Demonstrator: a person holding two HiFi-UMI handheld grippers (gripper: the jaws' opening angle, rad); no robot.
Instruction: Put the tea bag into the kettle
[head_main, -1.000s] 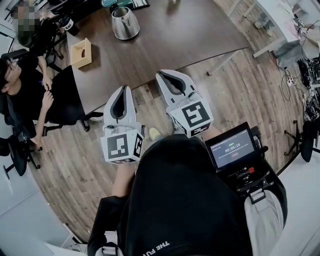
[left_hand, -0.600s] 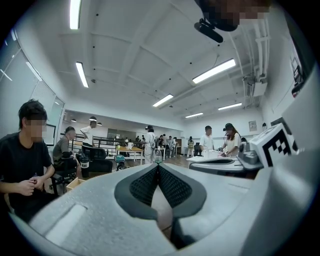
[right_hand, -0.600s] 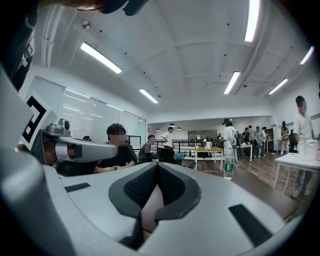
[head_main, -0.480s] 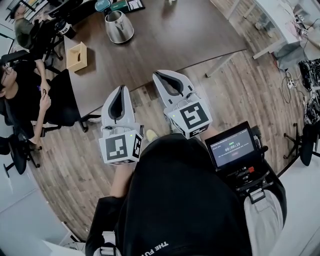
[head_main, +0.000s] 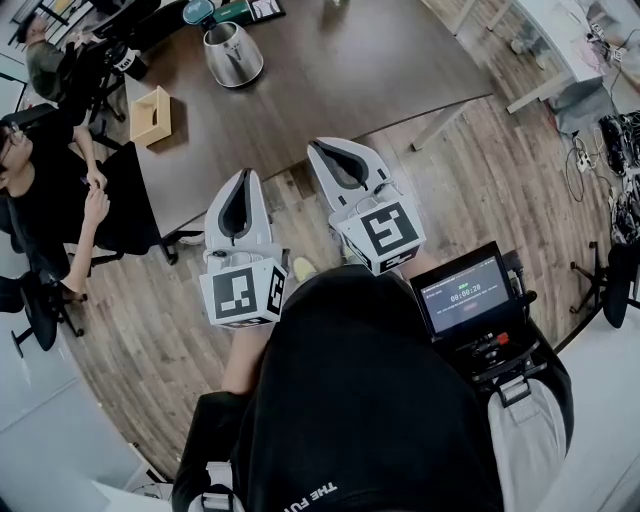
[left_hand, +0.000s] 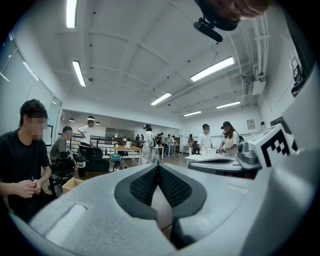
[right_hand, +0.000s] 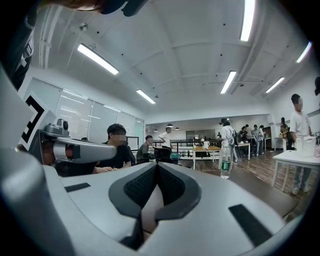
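Both are clenched on nothing: the left hand-held gripper and right hand-held gripper hang over the floor, short of the desk's near edge. The kettle sits way off by the far edge. Can't spot the tea bag; my guess is it's inside the open box near the left edge. Risk: going in with shut jaws would just shove the box or crush the bag.
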